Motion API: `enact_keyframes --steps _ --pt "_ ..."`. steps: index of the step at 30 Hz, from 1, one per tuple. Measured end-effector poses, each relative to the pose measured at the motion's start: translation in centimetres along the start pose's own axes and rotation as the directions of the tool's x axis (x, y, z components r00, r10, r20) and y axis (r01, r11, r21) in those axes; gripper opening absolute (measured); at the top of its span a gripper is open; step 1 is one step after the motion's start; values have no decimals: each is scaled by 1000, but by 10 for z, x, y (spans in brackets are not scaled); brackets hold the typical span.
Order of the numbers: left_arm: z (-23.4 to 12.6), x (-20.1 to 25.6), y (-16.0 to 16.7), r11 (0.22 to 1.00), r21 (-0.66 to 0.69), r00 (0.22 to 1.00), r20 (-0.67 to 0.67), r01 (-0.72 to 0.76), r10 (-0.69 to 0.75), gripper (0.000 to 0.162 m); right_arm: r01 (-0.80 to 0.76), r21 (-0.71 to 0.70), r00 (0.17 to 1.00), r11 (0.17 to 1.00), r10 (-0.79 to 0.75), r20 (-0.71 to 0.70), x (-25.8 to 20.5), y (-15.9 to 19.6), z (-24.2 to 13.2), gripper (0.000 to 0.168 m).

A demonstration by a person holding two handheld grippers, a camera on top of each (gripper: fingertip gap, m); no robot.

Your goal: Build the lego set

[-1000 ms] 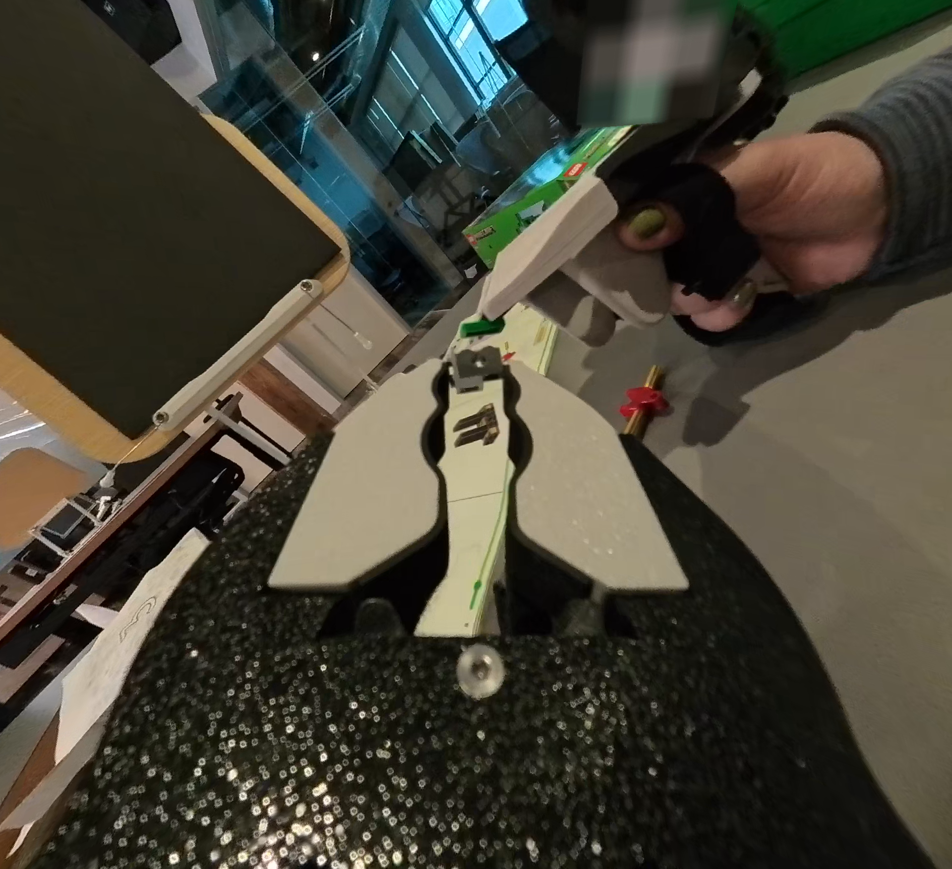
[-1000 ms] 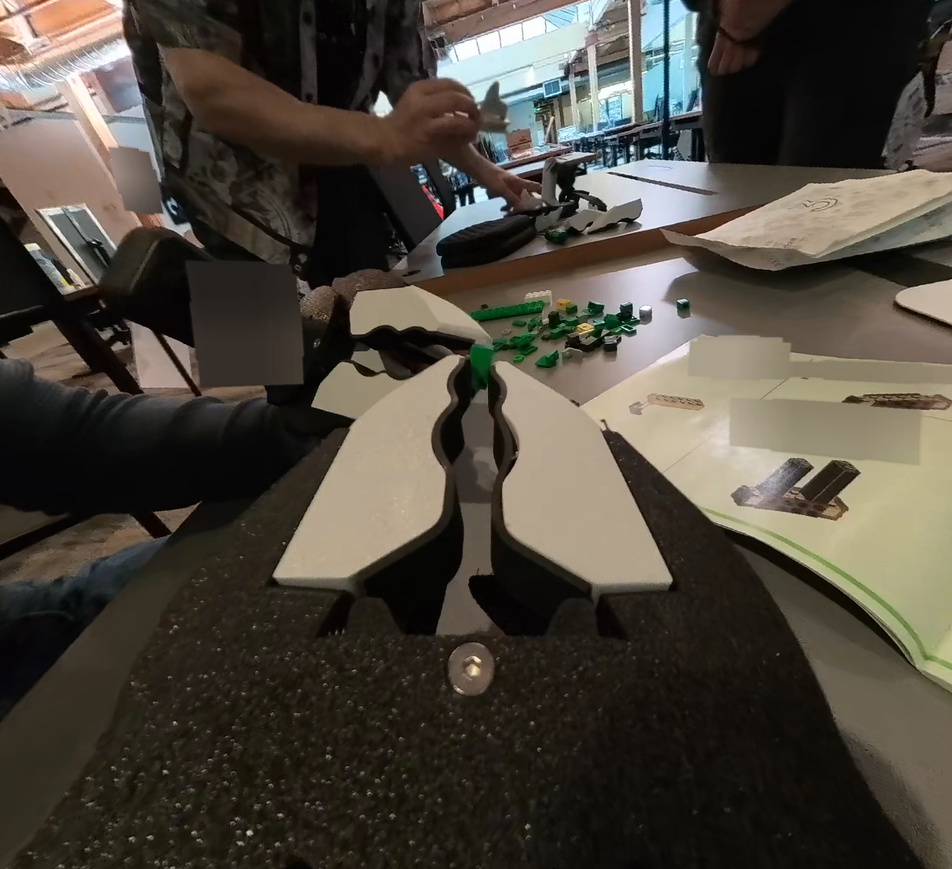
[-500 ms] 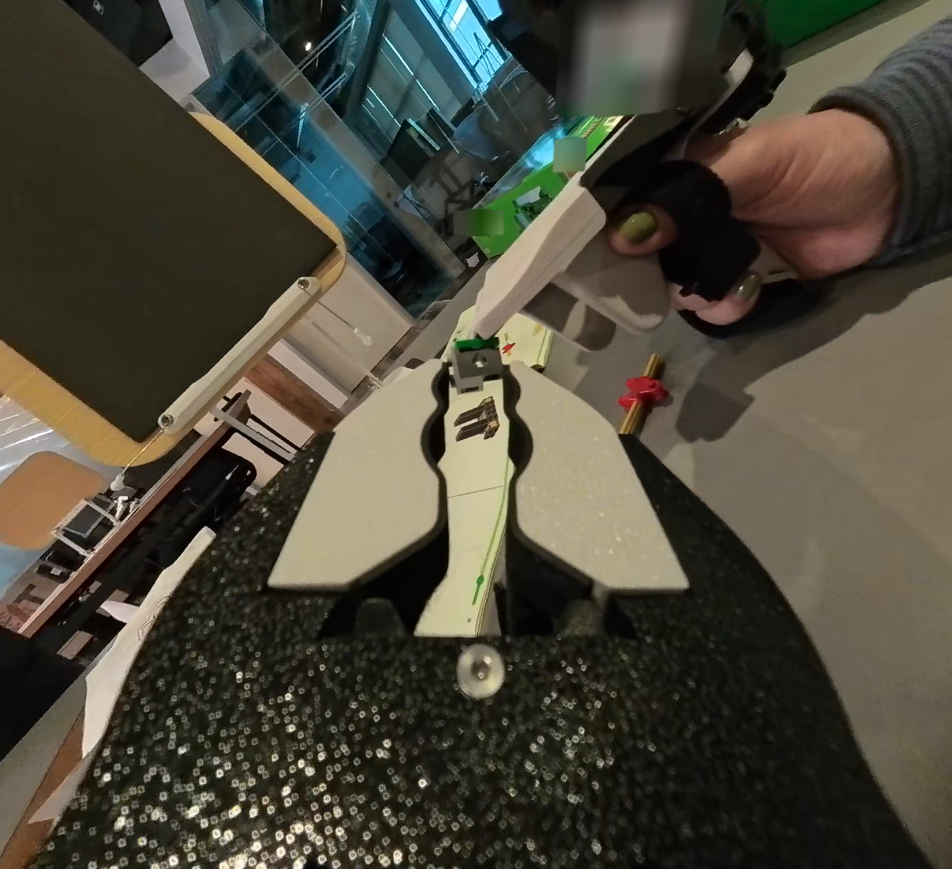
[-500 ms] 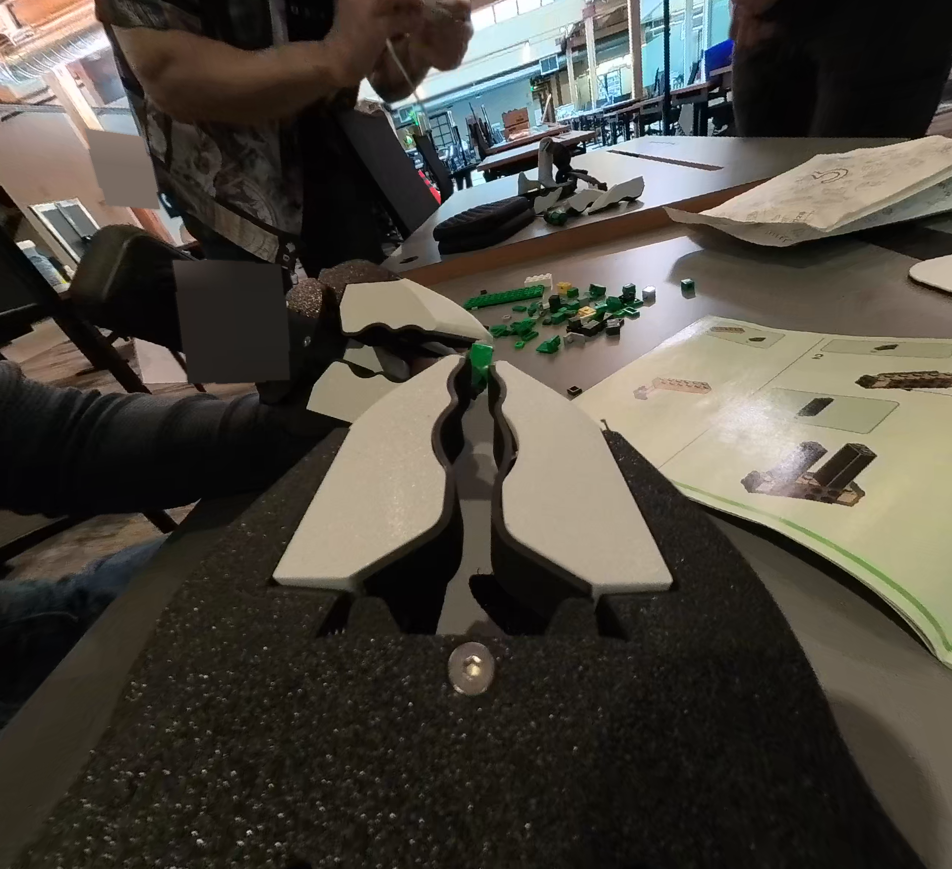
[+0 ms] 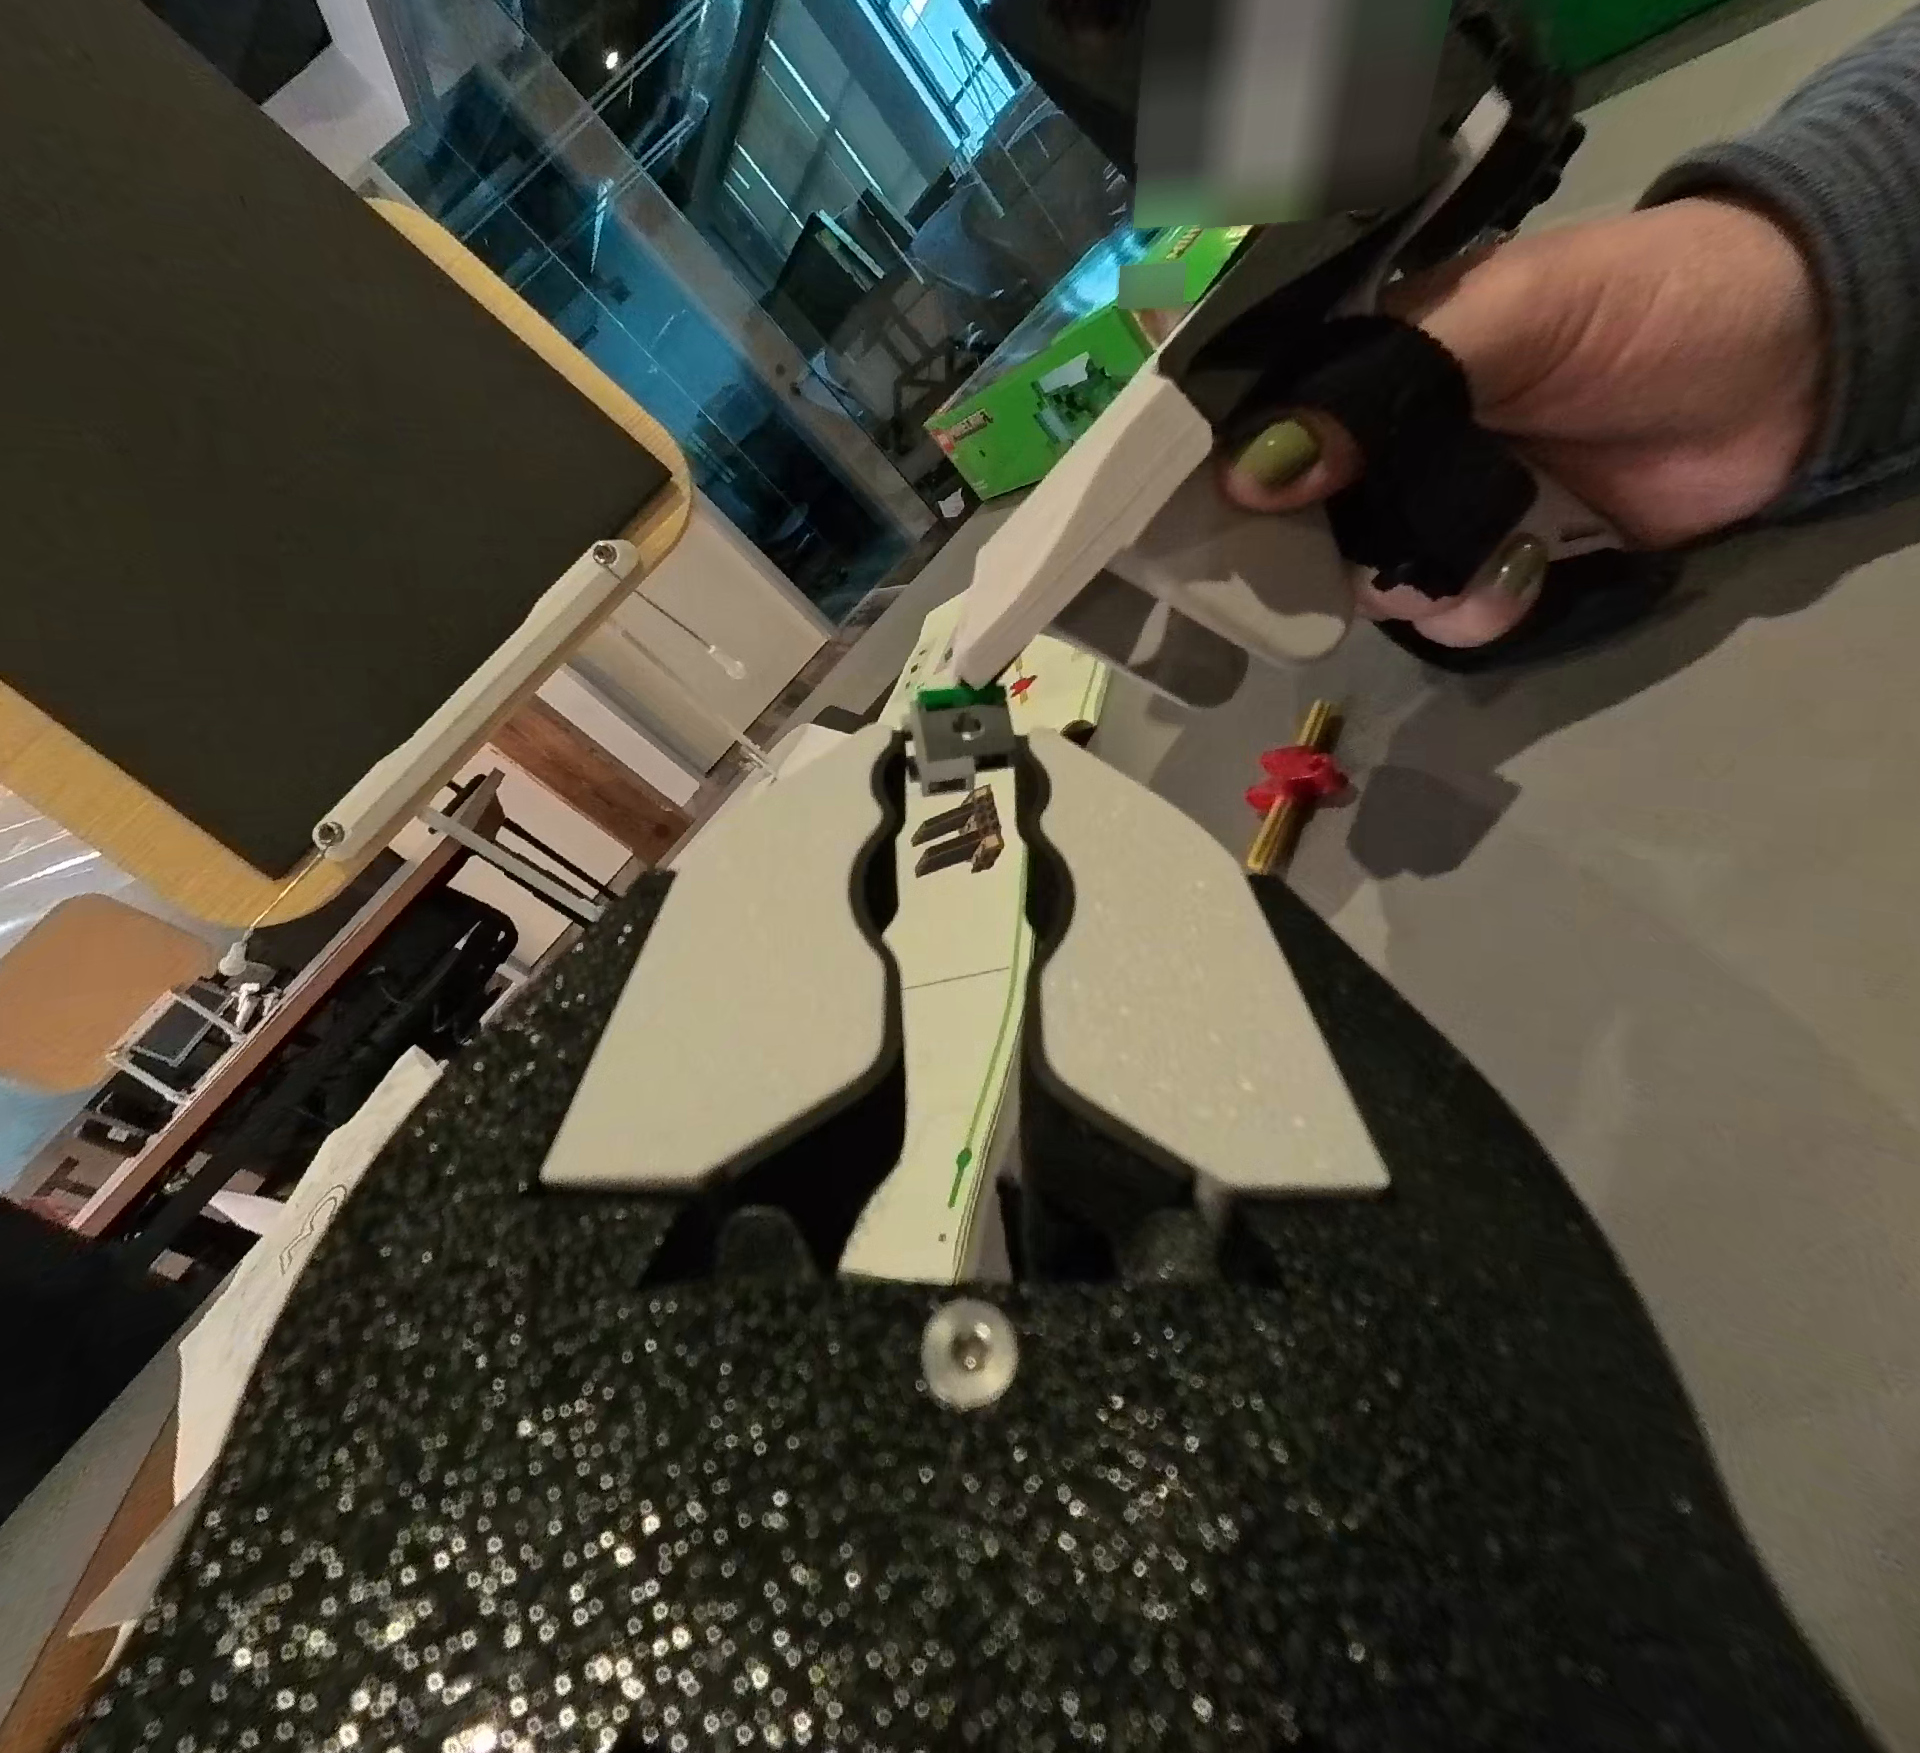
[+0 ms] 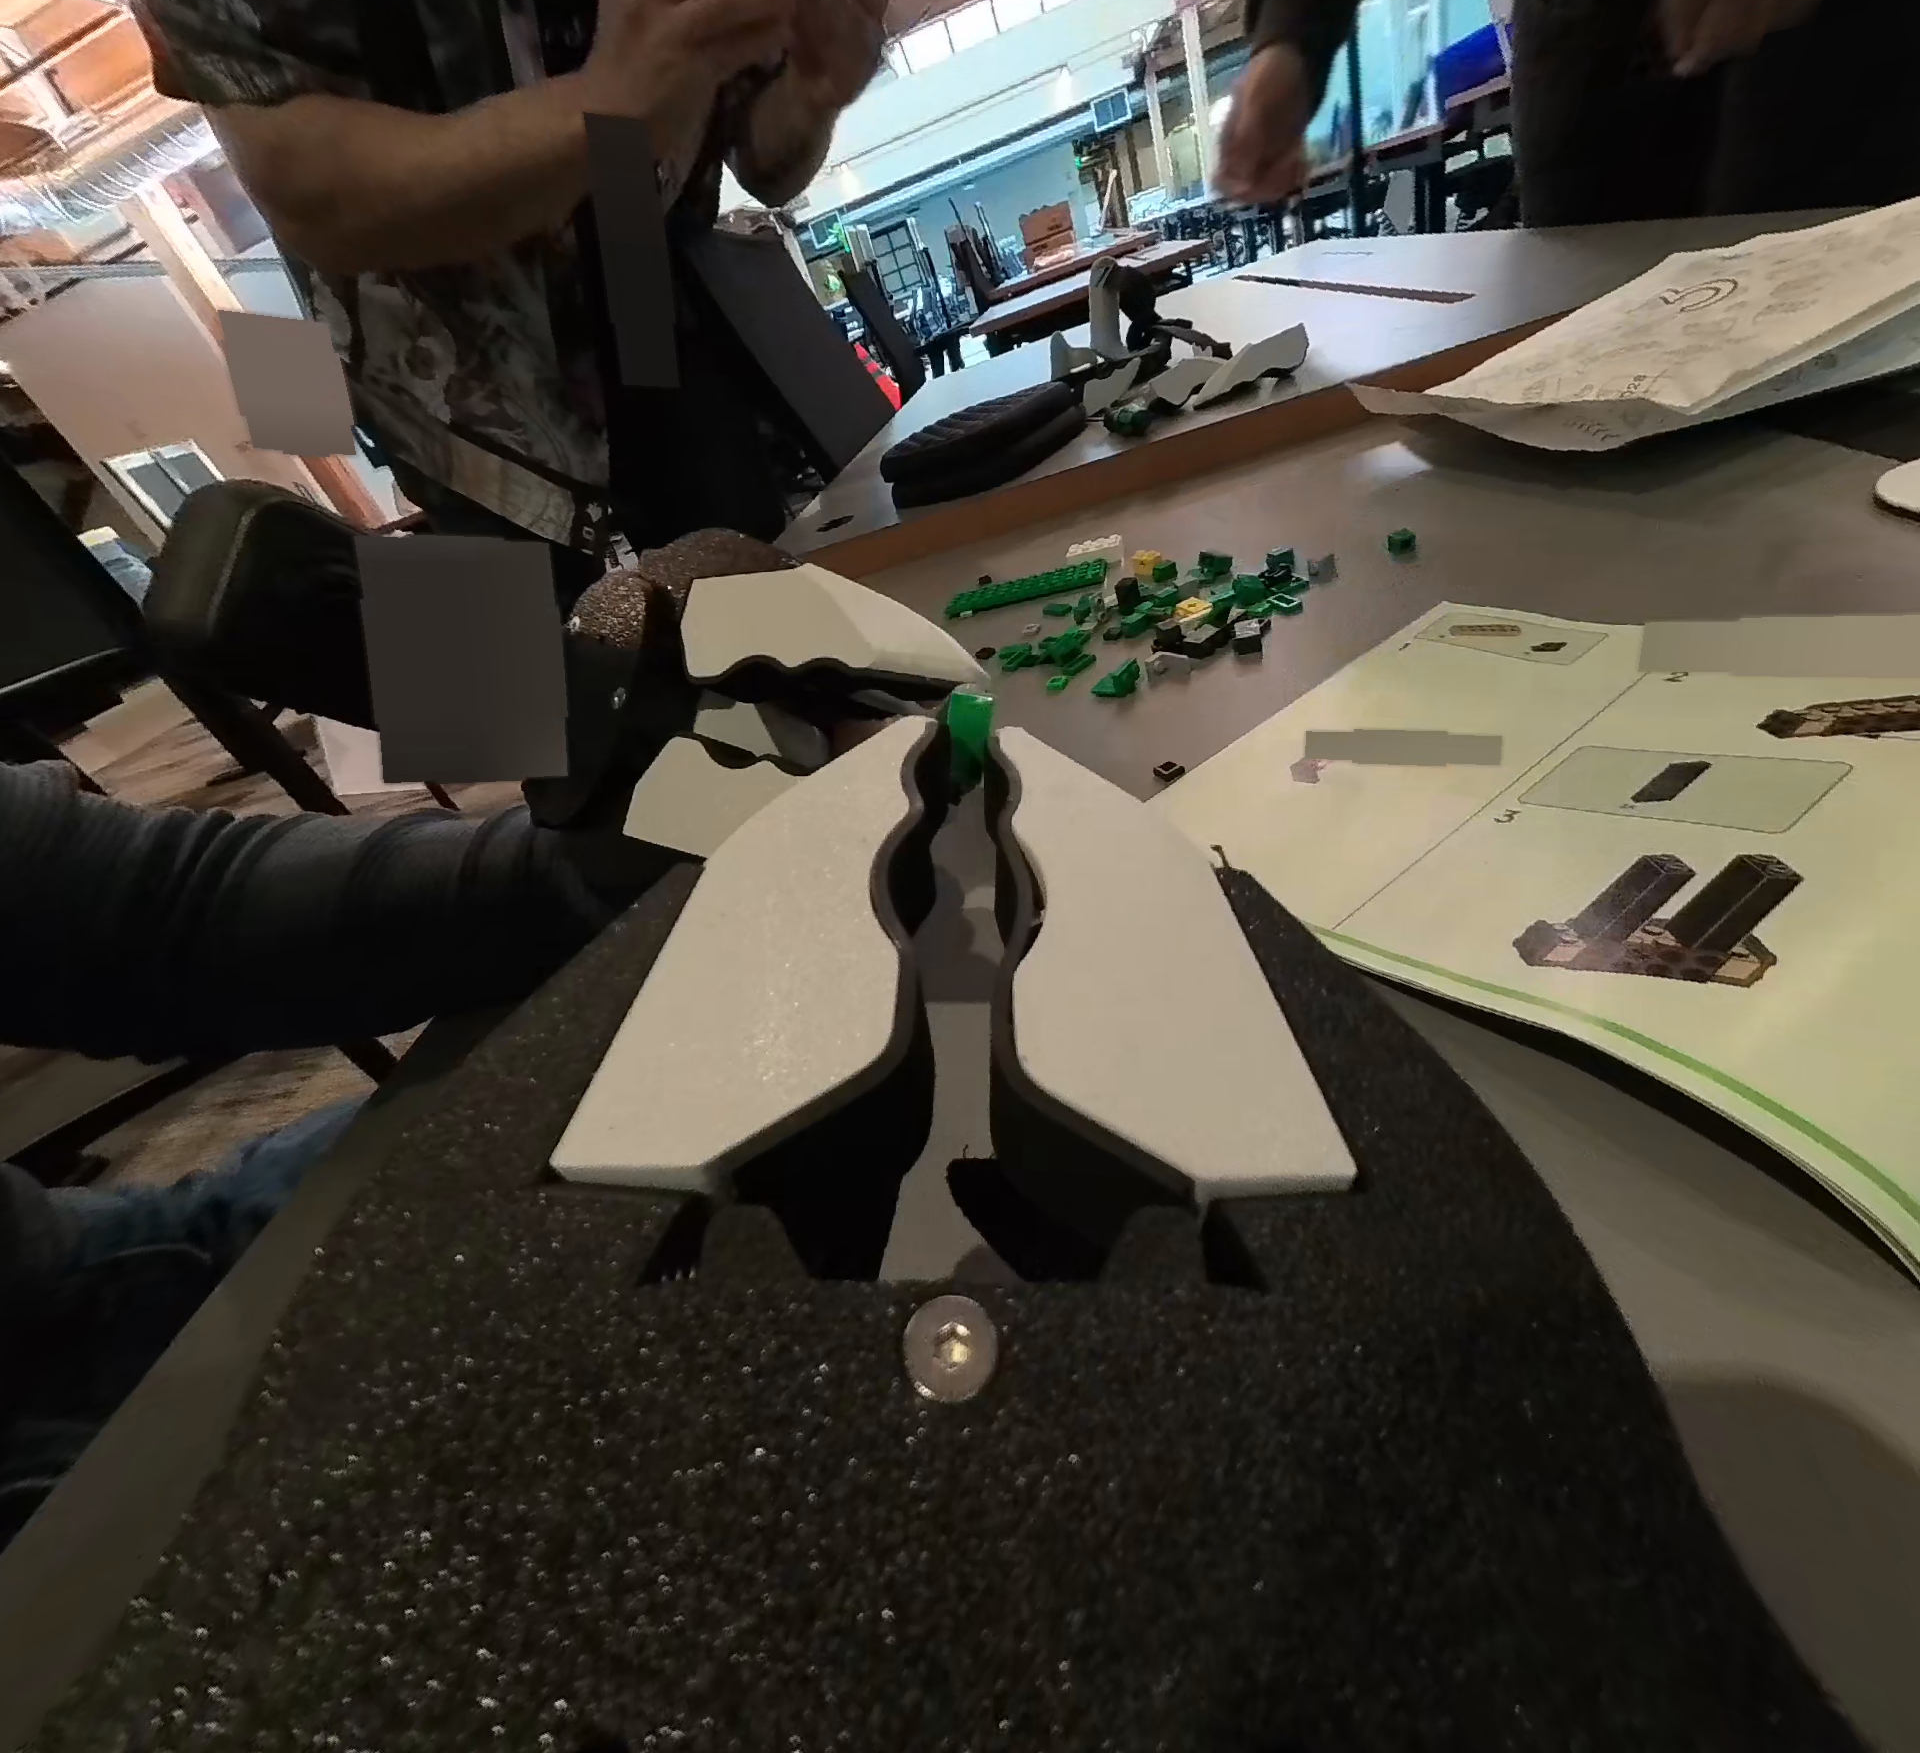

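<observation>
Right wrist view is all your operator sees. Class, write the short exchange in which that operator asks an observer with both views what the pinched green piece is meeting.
Operator: My right gripper pinches a green piece. What does the left gripper hold?
Observer: A small grey brick, clamped between its fingertips.
Operator: Are the two pieces touching?
Observer: In the left wrist view the green piece lies against the grey brick's top edge. Whether it is pressed home, I cannot tell.
</observation>
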State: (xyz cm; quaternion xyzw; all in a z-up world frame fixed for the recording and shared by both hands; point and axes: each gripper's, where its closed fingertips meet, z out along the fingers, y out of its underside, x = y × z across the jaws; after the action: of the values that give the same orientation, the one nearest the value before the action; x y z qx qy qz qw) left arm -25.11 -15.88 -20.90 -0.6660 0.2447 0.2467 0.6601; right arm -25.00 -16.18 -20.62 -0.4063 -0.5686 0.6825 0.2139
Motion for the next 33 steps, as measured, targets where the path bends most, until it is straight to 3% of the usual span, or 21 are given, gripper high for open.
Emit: enact_keyframes --steps 33 --pt "1 1 2 1000 -15 1000 1 -14 14 19 -156 -10 987 988 156 42 4 1 1 6"
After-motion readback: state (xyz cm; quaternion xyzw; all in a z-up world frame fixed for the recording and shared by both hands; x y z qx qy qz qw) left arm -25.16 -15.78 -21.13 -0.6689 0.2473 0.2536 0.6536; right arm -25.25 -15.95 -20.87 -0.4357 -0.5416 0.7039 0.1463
